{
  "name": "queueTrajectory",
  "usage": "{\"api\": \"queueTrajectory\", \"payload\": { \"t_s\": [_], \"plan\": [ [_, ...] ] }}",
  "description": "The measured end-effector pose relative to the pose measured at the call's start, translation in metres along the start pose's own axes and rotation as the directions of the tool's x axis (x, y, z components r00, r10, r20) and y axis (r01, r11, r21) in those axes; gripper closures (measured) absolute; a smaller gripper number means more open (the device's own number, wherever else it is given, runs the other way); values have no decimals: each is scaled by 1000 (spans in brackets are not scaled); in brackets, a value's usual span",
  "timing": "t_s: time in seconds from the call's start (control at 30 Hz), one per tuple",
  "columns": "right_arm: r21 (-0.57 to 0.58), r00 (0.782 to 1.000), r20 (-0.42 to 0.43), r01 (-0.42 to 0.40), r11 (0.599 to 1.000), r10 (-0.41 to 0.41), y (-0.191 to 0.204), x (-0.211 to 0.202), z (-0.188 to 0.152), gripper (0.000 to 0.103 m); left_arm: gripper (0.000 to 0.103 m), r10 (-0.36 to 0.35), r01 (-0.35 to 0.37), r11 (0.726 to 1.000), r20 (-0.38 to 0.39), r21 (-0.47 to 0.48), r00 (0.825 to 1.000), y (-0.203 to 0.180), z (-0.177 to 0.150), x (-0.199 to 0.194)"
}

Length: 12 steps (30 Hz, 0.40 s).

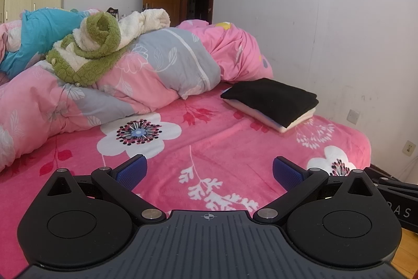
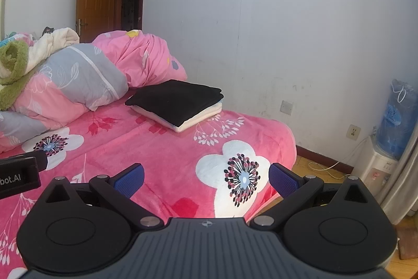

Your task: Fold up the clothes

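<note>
Clothes (image 1: 271, 98), folded black on white, lie stacked on the bed (image 1: 209, 143) near the wall. I hold my left gripper (image 1: 209, 172) and right gripper (image 2: 206, 178) apart, empty.

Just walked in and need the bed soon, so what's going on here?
A person is folding clothes with two handheld grippers. Right now the left gripper and right gripper are both open and empty above the pink bedspread. A folded black garment sits on a folded cream one by the wall; a green-and-cream fleece lies unfolded on the duvet.
</note>
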State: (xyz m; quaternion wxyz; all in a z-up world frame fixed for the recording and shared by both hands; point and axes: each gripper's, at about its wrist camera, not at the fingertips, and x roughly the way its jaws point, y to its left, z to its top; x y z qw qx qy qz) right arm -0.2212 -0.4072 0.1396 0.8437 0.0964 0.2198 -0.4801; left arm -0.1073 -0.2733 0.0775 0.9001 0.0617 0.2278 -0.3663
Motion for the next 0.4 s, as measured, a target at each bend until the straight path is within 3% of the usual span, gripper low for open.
{"api": "queueTrajectory", "payload": {
  "t_s": [0.4],
  "plan": [
    [-1, 1000, -3, -1, 1000, 1, 3, -1, -2, 0, 0, 4, -4, 1000, 0, -3, 1000, 2, 0, 1]
  ]
}}
